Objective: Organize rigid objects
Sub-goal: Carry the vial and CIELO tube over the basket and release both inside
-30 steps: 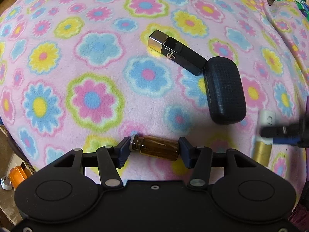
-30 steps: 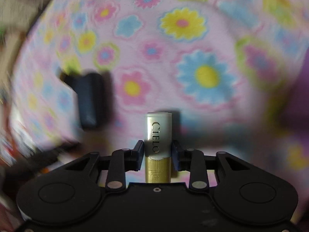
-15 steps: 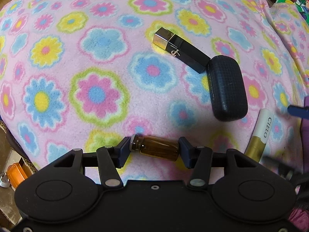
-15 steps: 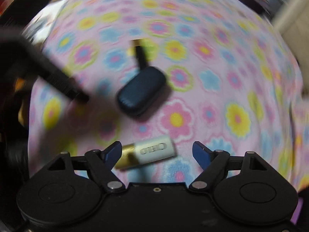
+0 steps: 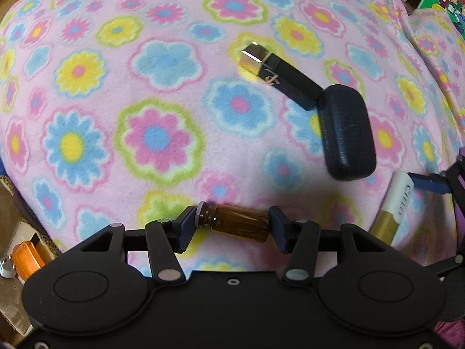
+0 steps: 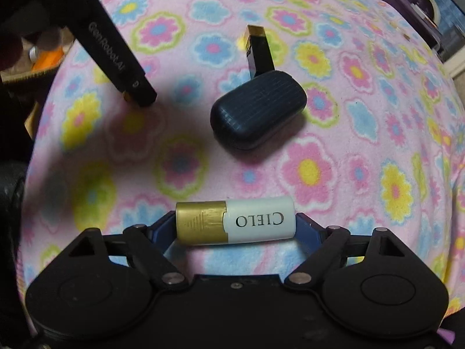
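Right wrist view alone shows the white-and-gold tube between opening fingers; left fingers clamp an amber vial.

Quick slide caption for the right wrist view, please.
Right gripper, jaws opening, straddles the white-and-gold CIELO tube lying crosswise on the floral blanket, dark oval case beyond.
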Available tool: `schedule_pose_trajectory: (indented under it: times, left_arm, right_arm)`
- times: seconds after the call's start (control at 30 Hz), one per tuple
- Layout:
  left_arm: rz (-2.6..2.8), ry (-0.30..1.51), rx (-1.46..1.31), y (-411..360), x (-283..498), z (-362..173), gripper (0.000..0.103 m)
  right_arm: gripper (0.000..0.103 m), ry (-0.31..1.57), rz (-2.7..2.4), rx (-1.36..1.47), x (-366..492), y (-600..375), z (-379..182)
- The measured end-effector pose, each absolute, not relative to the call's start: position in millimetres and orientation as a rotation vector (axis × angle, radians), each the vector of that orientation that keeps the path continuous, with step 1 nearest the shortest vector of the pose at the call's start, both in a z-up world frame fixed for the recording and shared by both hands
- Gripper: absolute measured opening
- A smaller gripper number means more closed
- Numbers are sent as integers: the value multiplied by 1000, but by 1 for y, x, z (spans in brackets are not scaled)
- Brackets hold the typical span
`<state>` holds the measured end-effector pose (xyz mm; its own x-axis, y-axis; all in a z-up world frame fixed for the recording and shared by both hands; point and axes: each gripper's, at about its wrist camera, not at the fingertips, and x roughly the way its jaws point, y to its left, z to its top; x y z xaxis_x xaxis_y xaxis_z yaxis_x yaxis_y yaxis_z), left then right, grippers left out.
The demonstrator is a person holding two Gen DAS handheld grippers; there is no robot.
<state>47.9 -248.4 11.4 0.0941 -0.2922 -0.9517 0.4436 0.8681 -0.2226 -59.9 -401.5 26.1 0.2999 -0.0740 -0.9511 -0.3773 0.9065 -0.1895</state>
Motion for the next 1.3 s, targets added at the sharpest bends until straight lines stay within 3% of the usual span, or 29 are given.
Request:
schedule_pose_trajectory:
  times: [0.47, 0.87, 1.3]
  left_arm:
    - [-326, 1370, 47, -135, 66, 26, 52]
    - [16, 1433, -167, 28, 106, 5, 52]
    - [82, 1541, -264, 70, 118, -39, 52]
  right_arm:
    - [85, 1210, 242, -139, -27, -298, 74]
    - [85, 1288, 381, -96, 51, -115, 32]
    - [85, 1374, 367, -92, 71, -46, -22]
